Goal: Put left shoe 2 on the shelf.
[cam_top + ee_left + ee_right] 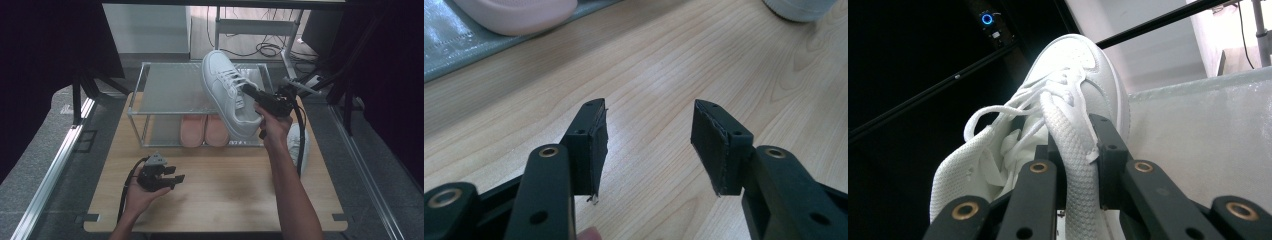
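Jaws on the right gripper (1075, 165) pinched shut around a padded white mesh strip of the white sneaker (1068, 75), right next to the laces. Looked like the tongue, but couldn't say for sure. Seen from the high view, had that sneaker (227, 92) up over the right half of the wire rack (170, 90), tilted, toe pointing away and heel sticking out past the rack's front edge. Couldn't tell if the sole was touching the top shelf or just above it. Right hand (275, 127) wrapped around the gripper body, forearm reaching in across the wooden table (225, 190).

Left side, totally different story: jaws spread wide with nothing between them but bare wood grain. Found the left gripper (175, 180) low near the front left of the table, cradled in the left hand (140, 195), well apart from the rack. Same thing in the left gripper view (649, 120), pads parted and clear of everything.

Also spotted a pair of pink shoes (202, 131) side by side on the rack's lower shelf, under the sneaker's heel. Caught one pink shoe (519, 12) at the top left of the left gripper view. Noticed a second white shoe (300, 142) sitting on the table just right of the right forearm.
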`<state>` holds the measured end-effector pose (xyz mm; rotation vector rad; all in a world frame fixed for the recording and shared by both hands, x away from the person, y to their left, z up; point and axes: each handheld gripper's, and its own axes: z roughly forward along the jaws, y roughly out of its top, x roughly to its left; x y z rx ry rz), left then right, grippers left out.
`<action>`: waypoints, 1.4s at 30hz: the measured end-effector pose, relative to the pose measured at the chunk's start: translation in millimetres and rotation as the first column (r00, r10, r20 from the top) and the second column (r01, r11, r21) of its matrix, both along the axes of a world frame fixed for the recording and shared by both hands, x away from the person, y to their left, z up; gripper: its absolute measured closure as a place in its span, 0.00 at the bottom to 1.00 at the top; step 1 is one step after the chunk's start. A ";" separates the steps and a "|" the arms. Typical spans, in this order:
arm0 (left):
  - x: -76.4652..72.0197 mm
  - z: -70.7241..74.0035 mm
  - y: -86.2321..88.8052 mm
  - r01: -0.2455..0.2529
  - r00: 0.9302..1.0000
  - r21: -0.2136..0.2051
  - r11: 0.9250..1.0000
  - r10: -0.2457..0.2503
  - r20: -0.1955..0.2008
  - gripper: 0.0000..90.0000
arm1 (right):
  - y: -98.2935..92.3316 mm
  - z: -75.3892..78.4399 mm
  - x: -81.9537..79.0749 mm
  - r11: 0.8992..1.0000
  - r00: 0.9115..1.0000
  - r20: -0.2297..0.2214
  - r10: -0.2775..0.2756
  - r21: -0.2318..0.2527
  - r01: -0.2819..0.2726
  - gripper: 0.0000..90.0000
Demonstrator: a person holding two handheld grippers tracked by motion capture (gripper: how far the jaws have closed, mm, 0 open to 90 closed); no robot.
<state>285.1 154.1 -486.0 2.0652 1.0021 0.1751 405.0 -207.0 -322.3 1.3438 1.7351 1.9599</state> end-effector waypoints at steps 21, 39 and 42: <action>-0.3 0.8 2.2 -0.003 1.000 -0.013 1.000 0.003 0.004 0.55 | 27.7 2.9 30.7 0.999 0.998 -0.039 -0.041 0.015 0.042 0.91; -0.4 0.7 5.8 -0.013 1.000 -0.034 0.999 0.013 0.018 0.55 | 69.1 10.1 68.6 0.997 0.993 -0.090 -0.077 0.009 0.078 0.90; -0.2 0.3 8.4 -0.021 1.000 -0.039 0.999 0.022 0.017 0.55 | 77.4 9.9 75.3 0.997 0.992 -0.103 -0.073 0.007 0.074 0.90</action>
